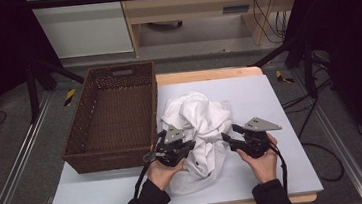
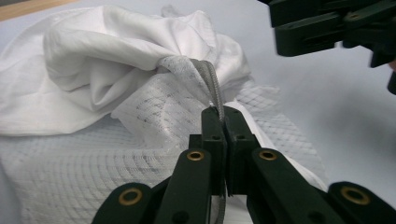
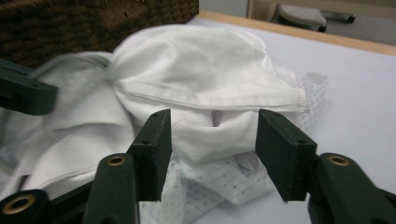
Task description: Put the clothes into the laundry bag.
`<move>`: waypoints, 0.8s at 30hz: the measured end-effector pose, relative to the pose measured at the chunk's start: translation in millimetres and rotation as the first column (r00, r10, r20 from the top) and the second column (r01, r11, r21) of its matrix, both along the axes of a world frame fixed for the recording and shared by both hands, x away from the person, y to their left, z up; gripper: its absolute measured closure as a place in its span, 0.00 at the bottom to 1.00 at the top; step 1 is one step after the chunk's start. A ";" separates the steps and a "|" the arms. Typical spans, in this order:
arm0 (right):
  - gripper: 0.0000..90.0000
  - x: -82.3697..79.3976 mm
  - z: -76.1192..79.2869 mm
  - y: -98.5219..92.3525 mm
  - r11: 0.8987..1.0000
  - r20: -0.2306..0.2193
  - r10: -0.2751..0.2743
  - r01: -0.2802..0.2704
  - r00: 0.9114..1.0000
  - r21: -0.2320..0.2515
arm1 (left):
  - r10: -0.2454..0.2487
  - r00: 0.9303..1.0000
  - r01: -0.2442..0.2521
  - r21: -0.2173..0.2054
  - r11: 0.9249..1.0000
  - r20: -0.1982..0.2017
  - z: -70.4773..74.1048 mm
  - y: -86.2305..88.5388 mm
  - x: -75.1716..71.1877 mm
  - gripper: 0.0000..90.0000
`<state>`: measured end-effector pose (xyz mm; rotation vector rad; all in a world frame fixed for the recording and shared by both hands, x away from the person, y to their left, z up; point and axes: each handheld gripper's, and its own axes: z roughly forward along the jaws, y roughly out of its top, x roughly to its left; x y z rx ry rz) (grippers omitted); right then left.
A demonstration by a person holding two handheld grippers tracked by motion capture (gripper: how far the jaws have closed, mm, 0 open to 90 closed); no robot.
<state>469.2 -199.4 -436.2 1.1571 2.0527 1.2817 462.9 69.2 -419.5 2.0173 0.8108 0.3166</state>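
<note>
**White garment half into the mesh bag**

The white garment (image 1: 196, 111) lay bunched at the centre of the surface (image 1: 279, 102), its lower part sunk into the mouth of a white mesh laundry bag (image 1: 196, 178) that spread toward six o'clock, close to me. Most of the cloth still bulged out of the opening toward twelve o'clock, so I judged the stuffing well short of done: the bulk had yet to go in, and the bag had yet to be closed.

My left fingers (image 2: 219, 122) were shut tight on the grey corded rim (image 2: 210, 79) of the bag, at nine o'clock from the opening, holding it up. My right fingers (image 3: 212, 149) stood moderately wide with nothing pinched, at three o'clock from the heap, pointed at a fold of the garment.

A brown wicker basket (image 1: 115, 113) sat empty at nine o'clock of the pile, just beside it.
</note>
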 end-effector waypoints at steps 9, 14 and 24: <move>0.94 20.8 -12.7 34.9 0.997 -0.023 -0.010 0.008 1.000 -0.075 | 0.022 1.000 -0.022 0.003 1.000 0.004 5.6 9.7 0.8 0.98; 0.95 -12.6 18.1 15.6 0.996 0.059 0.080 -0.081 0.995 0.022 | 0.040 0.999 -0.040 -0.013 0.999 -0.010 11.7 14.9 5.1 0.98; 0.95 -50.0 10.5 59.5 0.944 0.031 0.331 -0.330 0.943 -0.025 | 0.011 0.999 -0.011 0.015 1.000 0.037 36.3 -2.4 -3.7 0.98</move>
